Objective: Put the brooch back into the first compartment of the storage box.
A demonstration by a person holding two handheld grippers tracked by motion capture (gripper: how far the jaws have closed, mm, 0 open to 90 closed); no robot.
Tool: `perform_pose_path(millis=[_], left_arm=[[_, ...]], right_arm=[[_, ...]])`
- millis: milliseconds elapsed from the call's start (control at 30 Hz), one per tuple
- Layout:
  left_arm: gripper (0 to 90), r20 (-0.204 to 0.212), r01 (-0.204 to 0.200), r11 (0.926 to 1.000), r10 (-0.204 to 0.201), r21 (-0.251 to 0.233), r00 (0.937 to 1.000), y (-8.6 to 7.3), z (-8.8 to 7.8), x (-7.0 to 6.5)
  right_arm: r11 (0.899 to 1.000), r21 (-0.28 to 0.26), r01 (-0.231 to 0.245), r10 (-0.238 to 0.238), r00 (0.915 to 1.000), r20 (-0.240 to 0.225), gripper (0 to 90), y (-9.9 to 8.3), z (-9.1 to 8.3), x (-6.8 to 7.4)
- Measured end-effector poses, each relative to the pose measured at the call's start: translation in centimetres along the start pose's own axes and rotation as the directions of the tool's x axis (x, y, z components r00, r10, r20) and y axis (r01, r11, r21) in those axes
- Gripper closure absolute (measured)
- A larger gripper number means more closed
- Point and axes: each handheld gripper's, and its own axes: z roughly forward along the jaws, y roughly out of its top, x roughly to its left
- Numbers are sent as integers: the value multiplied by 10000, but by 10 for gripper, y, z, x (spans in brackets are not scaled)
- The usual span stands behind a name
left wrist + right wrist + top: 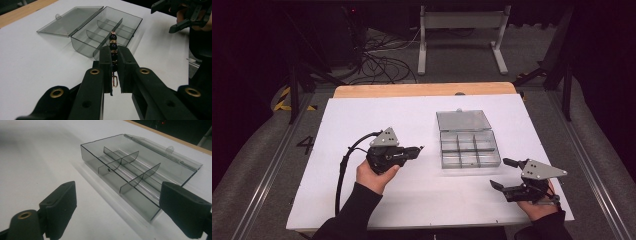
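Left gripper: jaws closed tight on a beaded bracelet — dark beads with gold spacers, pinched at its clasp end.
Bracelet axis: it runs straight out along the jaws, its free end sticking out past the tips toward the box.
Way to the box: the clear compartment box lies dead ahead of the left jaws, well apart from them, on the white table.
Box state: its lid is folded flat open on the far side, and the divided cells look bare.
Right gripper: jaws wide apart with nothing between them — it sits near the box's right corner.
Nearer hand: the right one, though the left carries the load.
Judgement: the bracelet should go forward and in.
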Motion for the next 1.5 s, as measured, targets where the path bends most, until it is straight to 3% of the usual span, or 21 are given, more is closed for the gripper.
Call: perform_pose_path(millis=[700, 1300, 1500], left_arm=[[832, 355, -302, 9995, 301, 2, 9989, 31, 35, -4], [832, 489, 35, 9995, -19, -328, 9988, 32, 54, 5], [833, 760, 222, 9984, -182, -525, 9969, 28, 68, 9]], right_arm=[[10000, -7, 4, -4, 10000, -47, 150, -1, 0, -1], [10000, -26, -14, 14, 10000, -75, 150, -1, 0, -1], [10000, -12, 15, -15, 10000, -30, 150, -1, -1, -1]])
